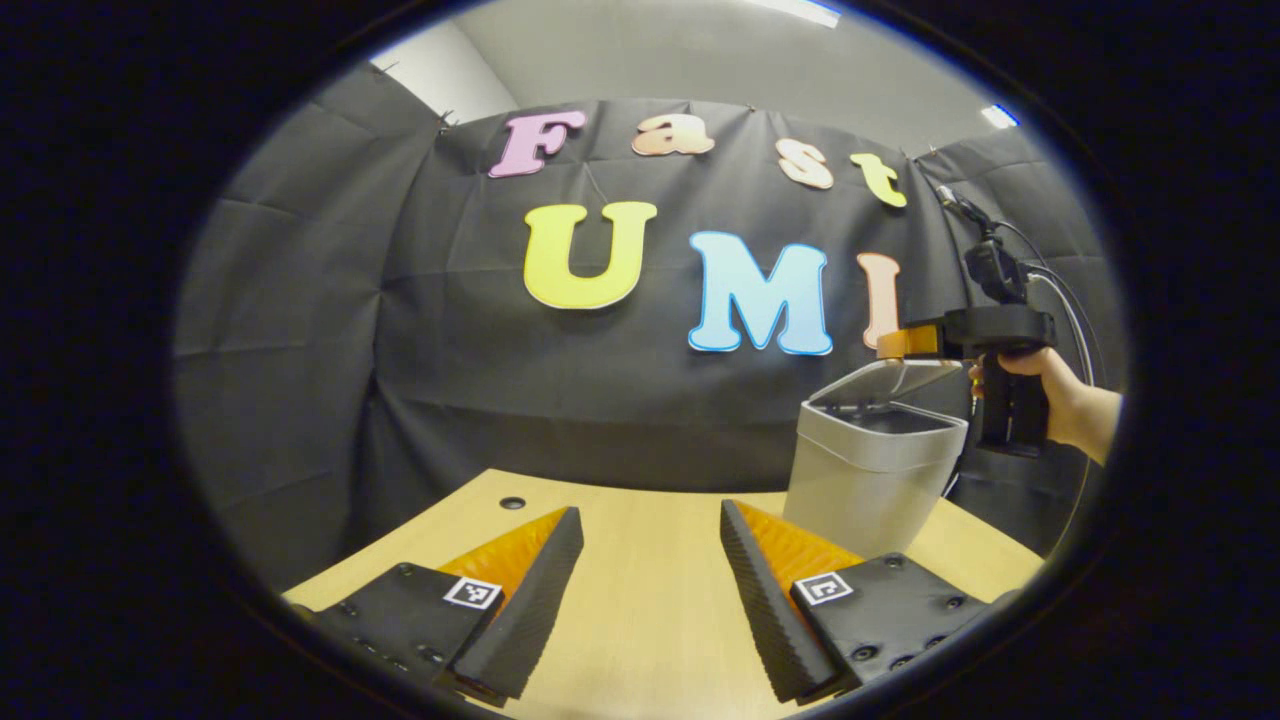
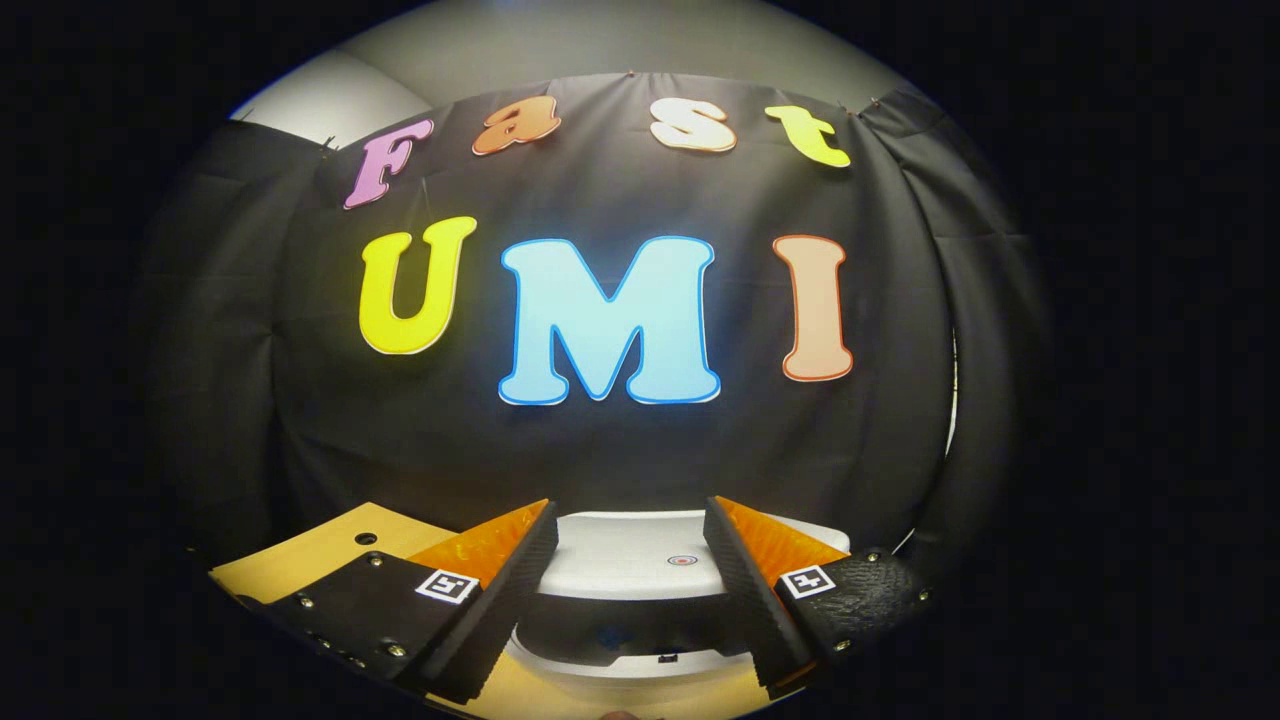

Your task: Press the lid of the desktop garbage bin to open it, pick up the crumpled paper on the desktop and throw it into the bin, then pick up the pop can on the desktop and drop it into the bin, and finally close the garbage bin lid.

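In the left gripper view, the left gripper [image 1: 650, 575] hangs low over the wooden table [image 1: 640, 640] with its two fingers spread wide and nothing between them; only bare tabletop shows in the gap. A small round hole [image 1: 512, 503] sits in the table near its far edge, left of the fingers. To the right and beyond the right-hand finger stands the garbage bin [image 1: 870, 470], pale grey, upright on the table near its right edge, with its lid [image 1: 900, 378] tilted up at the back so the dark mouth is open. Just above and behind that raised lid, the right gripper [image 1: 915, 342] is held by a hand [image 1: 1050, 395]; a cable [image 1: 1065, 300] loops off its back, and from here I cannot tell how far its fingers are apart. The black cloth wall [image 1: 300, 350] closes off the space behind the table. In the right gripper view, the right gripper [image 2: 630, 570] looks down over the bin [image 2: 620, 665], its fingers wide apart and gripping nothing. Between them the raised lid [image 2: 620, 555] shows as a white panel carrying a small round mark [image 2: 683, 560], and below it lies the bin's dark open mouth. A corner of the table [image 2: 330, 545] with its hole [image 2: 366, 538] shows at lower left, partly covered by the left-hand finger.
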A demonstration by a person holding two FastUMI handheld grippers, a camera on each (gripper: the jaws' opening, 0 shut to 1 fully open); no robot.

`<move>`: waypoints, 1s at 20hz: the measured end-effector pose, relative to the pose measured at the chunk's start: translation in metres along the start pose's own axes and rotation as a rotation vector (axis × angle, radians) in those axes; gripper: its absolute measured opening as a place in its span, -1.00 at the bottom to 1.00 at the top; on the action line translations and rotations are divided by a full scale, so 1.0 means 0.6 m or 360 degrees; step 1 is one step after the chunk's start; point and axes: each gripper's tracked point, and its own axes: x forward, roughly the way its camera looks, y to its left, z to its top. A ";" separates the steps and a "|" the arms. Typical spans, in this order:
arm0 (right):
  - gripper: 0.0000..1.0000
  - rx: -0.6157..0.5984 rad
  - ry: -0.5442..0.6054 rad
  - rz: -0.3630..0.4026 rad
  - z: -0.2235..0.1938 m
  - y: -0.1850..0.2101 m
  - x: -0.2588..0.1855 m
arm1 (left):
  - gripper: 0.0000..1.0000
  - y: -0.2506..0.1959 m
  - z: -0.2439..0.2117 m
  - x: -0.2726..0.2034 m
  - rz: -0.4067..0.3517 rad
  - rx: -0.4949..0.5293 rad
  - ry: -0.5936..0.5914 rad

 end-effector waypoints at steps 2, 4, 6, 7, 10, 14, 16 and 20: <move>0.88 -0.0016 0.0025 -0.0006 -0.021 -0.008 0.002 | 0.82 -0.013 0.005 -0.003 0.0009 -0.0001 -0.0014; 0.88 -0.0007 0.0047 -0.0005 -0.039 -0.016 0.003 | 0.82 -0.022 0.004 -0.005 0.0013 0.0003 -0.0017; 0.88 0.0004 0.0059 -0.0031 -0.055 -0.027 0.003 | 0.82 -0.033 0.006 -0.007 0.0014 0.0019 -0.0015; 0.88 0.0014 0.0060 -0.0029 -0.062 -0.028 0.003 | 0.82 -0.034 0.004 -0.005 0.0014 0.0027 -0.0012; 0.88 0.0020 0.0042 -0.0028 -0.080 -0.030 0.002 | 0.82 -0.043 0.003 -0.009 0.0006 0.0029 -0.0004; 0.89 0.0013 0.0029 -0.0039 -0.102 -0.028 0.001 | 0.82 -0.049 -0.004 -0.011 -0.0010 0.0044 0.0012; 0.89 -0.0001 0.0013 -0.0044 -0.105 -0.028 0.000 | 0.82 -0.036 0.008 -0.023 -0.0017 0.0058 0.0010; 0.89 0.0007 -0.0023 -0.0066 -0.108 -0.027 0.000 | 0.82 -0.045 -0.008 -0.011 -0.0031 0.0056 0.0014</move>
